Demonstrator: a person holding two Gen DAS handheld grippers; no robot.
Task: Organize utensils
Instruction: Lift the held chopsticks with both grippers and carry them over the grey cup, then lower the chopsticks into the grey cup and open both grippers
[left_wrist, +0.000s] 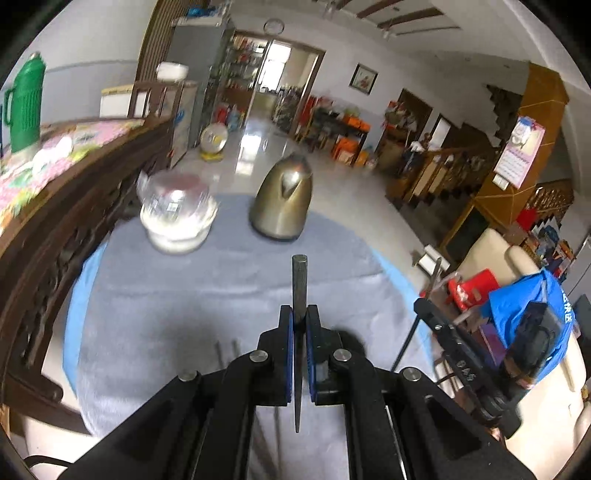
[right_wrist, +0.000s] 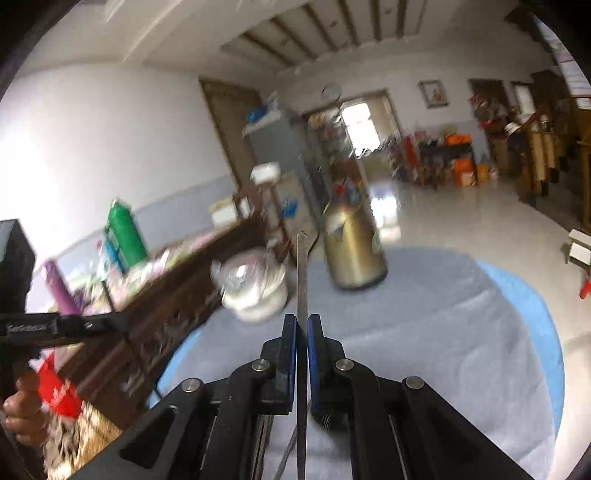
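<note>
My left gripper (left_wrist: 299, 318) is shut on a dark metal chopstick (left_wrist: 299, 284). Its square end points up and away, and its thin tip hangs between the arms. My right gripper (right_wrist: 302, 320) is shut on a second slim metal chopstick (right_wrist: 302, 273), which stands upright before the camera. Both are held above a round table covered with a grey cloth (left_wrist: 192, 295). In the left wrist view the right gripper (left_wrist: 424, 312) shows at the right edge with its chopstick (left_wrist: 404, 343) slanting through it. Two more chopsticks (left_wrist: 225, 352) lie on the cloth below.
A gold kettle (left_wrist: 282, 195) and a glass jar on a white bowl (left_wrist: 177, 212) stand at the table's far side. A dark carved wooden bench (left_wrist: 74, 206) runs along the left, and a green thermos (left_wrist: 24, 103) stands on a cloth-covered top behind it. A person's hand (right_wrist: 18, 410) is at the lower left.
</note>
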